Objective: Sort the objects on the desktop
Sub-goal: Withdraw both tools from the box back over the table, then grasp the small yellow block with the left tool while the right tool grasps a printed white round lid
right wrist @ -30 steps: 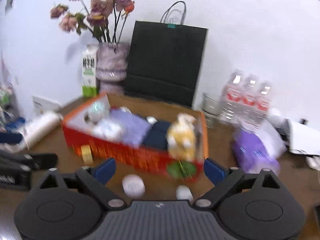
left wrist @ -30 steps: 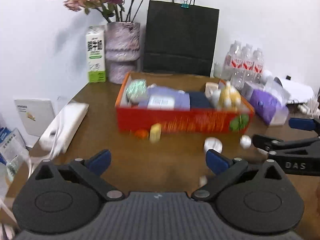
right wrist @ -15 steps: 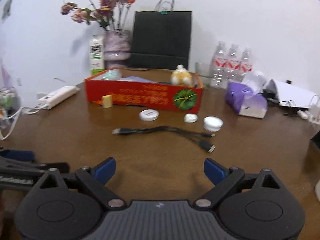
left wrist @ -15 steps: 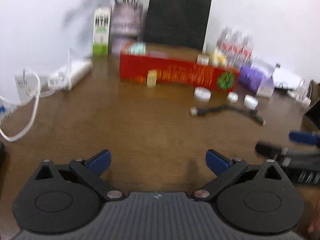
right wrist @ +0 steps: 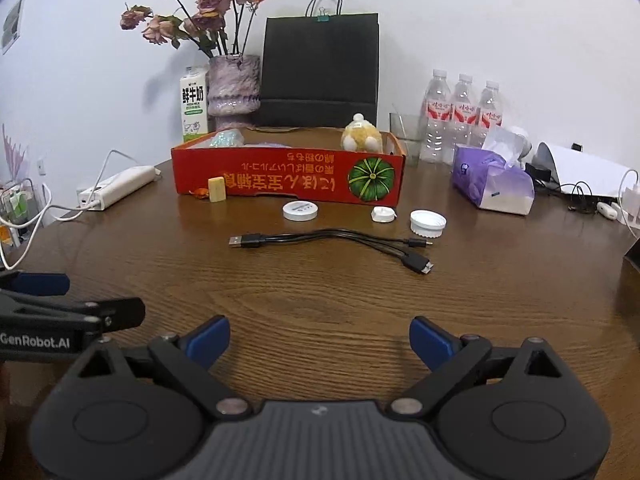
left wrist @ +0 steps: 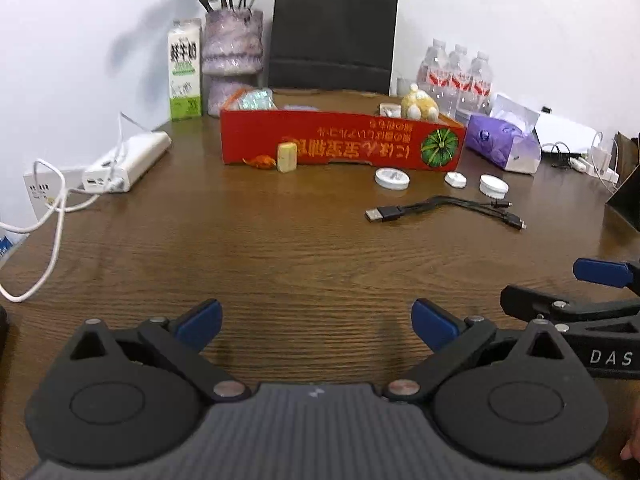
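A red cardboard box (left wrist: 344,144) (right wrist: 288,176) stands at the middle back of the wooden table, holding a yellow plush toy (right wrist: 362,138) and other items. In front of it lie a cream block (right wrist: 217,189), a small orange thing (left wrist: 260,161), a white round disc (right wrist: 300,211), a small white piece (right wrist: 383,214), a white ribbed lid (right wrist: 427,223) and a black multi-head USB cable (right wrist: 332,240) (left wrist: 440,208). My left gripper (left wrist: 316,322) is open and empty, low near the table's front. My right gripper (right wrist: 320,338) is open and empty beside it, to its right.
A black paper bag (right wrist: 320,68), a vase of dried flowers (right wrist: 234,84) and a milk carton (right wrist: 195,104) stand at the back. Water bottles (right wrist: 460,116) and a purple tissue pack (right wrist: 492,184) are at the right. A white power bank (left wrist: 128,162) with cables lies left.
Both grippers have pulled back from the red box toward the table's front. The box and small items now look farther away. Both stay open and empty.
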